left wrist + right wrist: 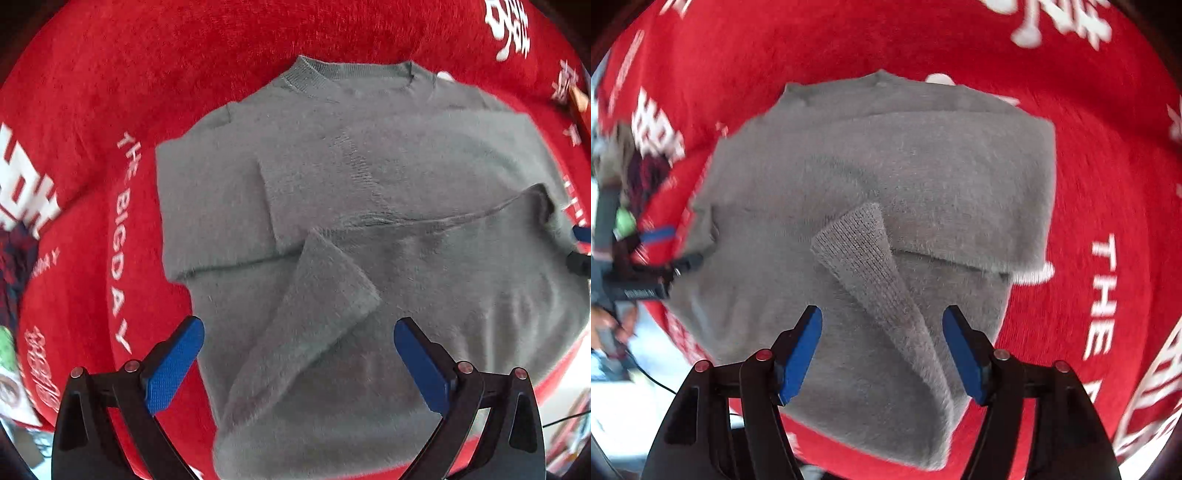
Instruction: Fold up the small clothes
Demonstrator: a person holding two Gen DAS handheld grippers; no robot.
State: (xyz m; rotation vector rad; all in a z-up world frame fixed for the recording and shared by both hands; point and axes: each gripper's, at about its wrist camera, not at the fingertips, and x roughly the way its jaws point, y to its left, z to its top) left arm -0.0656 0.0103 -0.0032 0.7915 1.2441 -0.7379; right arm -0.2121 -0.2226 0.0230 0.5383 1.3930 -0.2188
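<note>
A grey fuzzy sweater (pixel 369 177) lies flat on a red cloth, collar at the far side, both sleeves folded across its body. My left gripper (pixel 297 354) hovers open, pointing down; one sleeve's cuff (pixel 332 280) lies on the body below the gap between its blue pads, untouched. At that view's right edge shows the right gripper (pixel 581 247). In the right wrist view the sweater (pixel 886 155) fills the middle. The right gripper (pixel 882 350) is open above the other sleeve's ribbed cuff (pixel 857 240). The left gripper (pixel 674 247) shows by the sweater's left edge.
The red fleece cloth (pixel 110 92) with white lettering spreads under and around the sweater. A dark patterned item (pixel 14 258) lies at its left edge. A person's hand (pixel 605 325) and cables show at the left beyond the cloth.
</note>
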